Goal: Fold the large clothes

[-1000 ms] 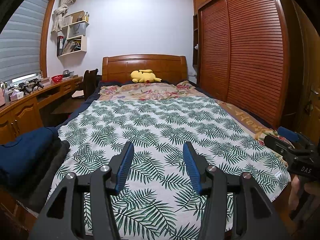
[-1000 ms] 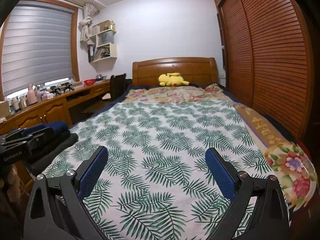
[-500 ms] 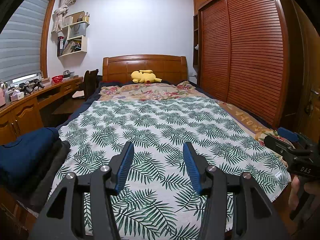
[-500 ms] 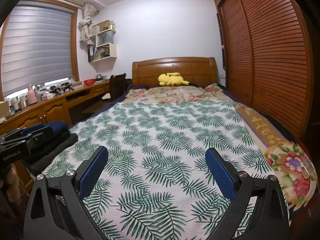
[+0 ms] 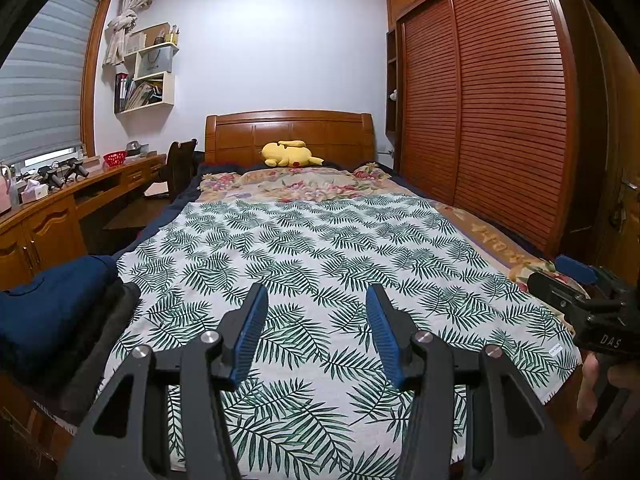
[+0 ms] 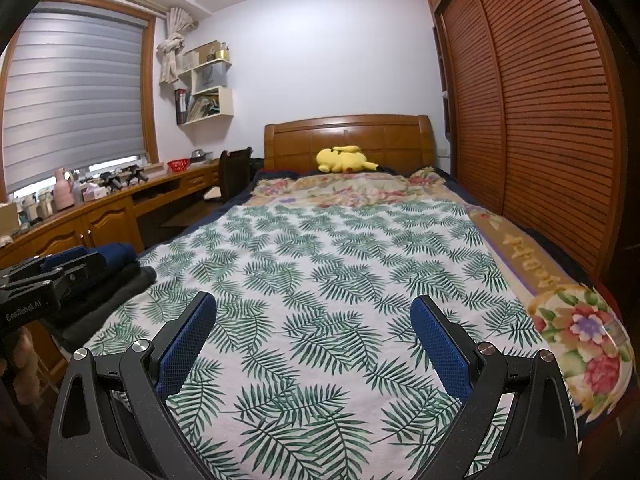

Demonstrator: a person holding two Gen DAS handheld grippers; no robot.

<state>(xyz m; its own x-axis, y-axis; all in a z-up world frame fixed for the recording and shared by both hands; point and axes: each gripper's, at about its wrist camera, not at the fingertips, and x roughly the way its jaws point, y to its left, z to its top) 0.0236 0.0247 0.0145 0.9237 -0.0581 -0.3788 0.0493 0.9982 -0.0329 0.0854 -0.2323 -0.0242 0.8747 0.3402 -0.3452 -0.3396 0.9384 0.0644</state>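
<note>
Left wrist: folded dark clothes point(image 5: 52, 312) stacked left of spread, empty left gripper point(image 5: 314, 330); right gripper point(image 6: 314, 344) wide, empty; leaf-print sheet point(image 5: 320, 248) bare ahead. Stage unclear.

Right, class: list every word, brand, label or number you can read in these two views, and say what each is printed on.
"DAS" – on the body of the right gripper, seen from the left wrist.
"GenRobot.AI" – on the body of the left gripper, seen from the right wrist.
Gold lettering on the bedspread border: stylised, not readable.
Small white tag on the leaf-print cloth: too small.
Book spines on the wall shelf: too blurred.
</note>
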